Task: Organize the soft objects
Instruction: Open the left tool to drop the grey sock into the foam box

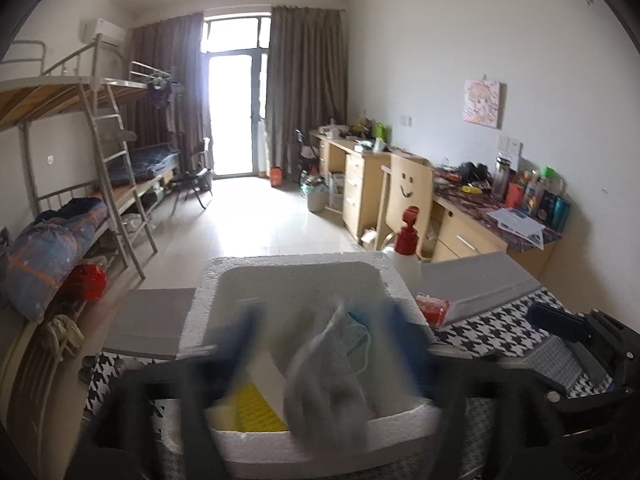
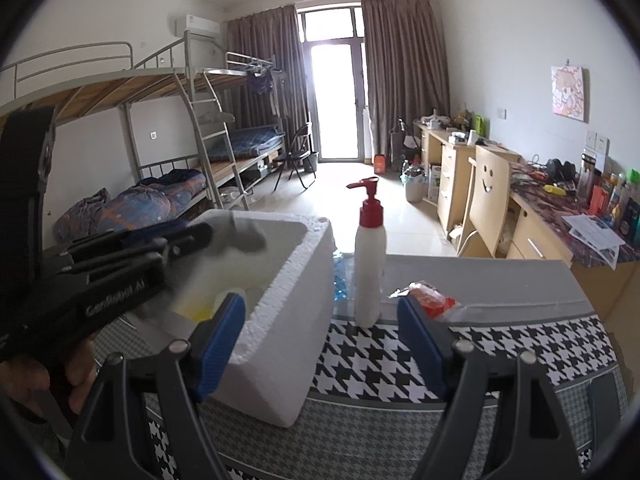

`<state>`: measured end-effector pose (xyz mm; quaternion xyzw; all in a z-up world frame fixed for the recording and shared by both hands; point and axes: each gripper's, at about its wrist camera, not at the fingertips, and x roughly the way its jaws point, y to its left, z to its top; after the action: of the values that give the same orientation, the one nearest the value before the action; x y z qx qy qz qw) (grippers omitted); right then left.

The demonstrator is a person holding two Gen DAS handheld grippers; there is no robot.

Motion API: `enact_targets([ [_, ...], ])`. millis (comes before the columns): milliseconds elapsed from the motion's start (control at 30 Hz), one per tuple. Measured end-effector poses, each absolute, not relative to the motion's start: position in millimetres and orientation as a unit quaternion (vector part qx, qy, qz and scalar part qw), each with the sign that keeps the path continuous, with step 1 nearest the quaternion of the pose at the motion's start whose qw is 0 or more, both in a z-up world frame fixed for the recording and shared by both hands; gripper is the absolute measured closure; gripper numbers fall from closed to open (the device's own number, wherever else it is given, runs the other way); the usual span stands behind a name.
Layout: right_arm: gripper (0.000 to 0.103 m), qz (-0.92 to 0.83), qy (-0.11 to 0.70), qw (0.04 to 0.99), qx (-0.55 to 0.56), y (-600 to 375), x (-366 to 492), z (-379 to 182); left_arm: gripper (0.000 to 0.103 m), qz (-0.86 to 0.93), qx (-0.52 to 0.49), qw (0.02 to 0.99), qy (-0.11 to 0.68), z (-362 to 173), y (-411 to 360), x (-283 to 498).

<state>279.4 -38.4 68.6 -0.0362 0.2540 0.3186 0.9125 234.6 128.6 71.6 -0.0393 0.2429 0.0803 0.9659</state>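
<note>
Motion blur smears most of the left wrist view's foreground, so the left claw (image 1: 328, 344) shows only as two streaked blue fingers set apart over the white foam box (image 1: 224, 280), and a grey cloth (image 1: 324, 380) hangs between them; whether the fingers are pinching it or it is loose cannot be told from either view. In the right wrist view the same cloth (image 2: 244, 232) appears as a soft grey smear at the tip of the left claw (image 2: 208, 236), above the box's open top. Inside the box a yellow ridged sponge (image 1: 260, 408) lies against the near wall, half covered by the cloth, and a pale blue face mask (image 1: 360, 336) peeks out behind it with only its loop and an edge clear. The right claw (image 2: 320, 344) is wide apart and holds nothing, its left finger just over the box's near corner and its right finger over the houndstooth-covered tabletop (image 2: 380, 360). A red-capped pump bottle (image 2: 370, 256) stands upright just beside the box's right wall (image 2: 304, 280), and a red packet (image 2: 432, 300) lies near it, partly hidden by the right finger. Open patterned surface remains to the right of the box, up to the grey raised edge behind.
</note>
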Motion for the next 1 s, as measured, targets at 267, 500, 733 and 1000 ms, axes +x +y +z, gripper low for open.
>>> enact_targets([
  [267, 0.021, 0.316, 0.255, 0.913, -0.033, -46, 279, 67, 0.004, 0.093, -0.049, 0.967, 0.234, 70, 133, 222],
  [500, 0.021, 0.317, 0.245, 0.916, -0.034, -49, 269, 70, 0.002, 0.096, -0.055, 0.97, 0.218, 75, 133, 197],
  [733, 0.015, 0.314, 0.226, 0.921, -0.033, -57, 250, 75, 0.001, 0.105, -0.048, 0.975, 0.189, 84, 125, 164],
  [1000, 0.013, 0.306, 0.203, 0.93, -0.032, -66, 221, 79, 0.001, 0.103, -0.043, 0.979, 0.174, 86, 116, 129],
])
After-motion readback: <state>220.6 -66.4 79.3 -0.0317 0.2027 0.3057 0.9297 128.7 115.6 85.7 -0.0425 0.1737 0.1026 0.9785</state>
